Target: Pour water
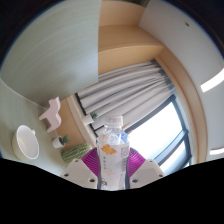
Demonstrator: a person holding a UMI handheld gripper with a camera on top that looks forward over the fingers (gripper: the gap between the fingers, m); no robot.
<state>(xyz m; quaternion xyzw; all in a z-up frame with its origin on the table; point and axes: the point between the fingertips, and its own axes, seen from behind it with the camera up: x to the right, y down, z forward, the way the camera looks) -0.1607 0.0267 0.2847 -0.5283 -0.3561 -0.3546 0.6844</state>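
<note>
A clear plastic water bottle with a white and orange label stands up between my gripper's two fingers. Both magenta pads press against its sides, so the gripper is shut on it. The bottle's top reaches up in front of the curtain. The view is tilted, looking up and sideways into a room; the bottle's base is hidden below the fingers. No cup or glass shows.
Grey and white curtains hang beside a bright window. A wooden panel runs along the ceiling. A round white plate-like thing and a white object sit on the pale wall side, with a small green item near them.
</note>
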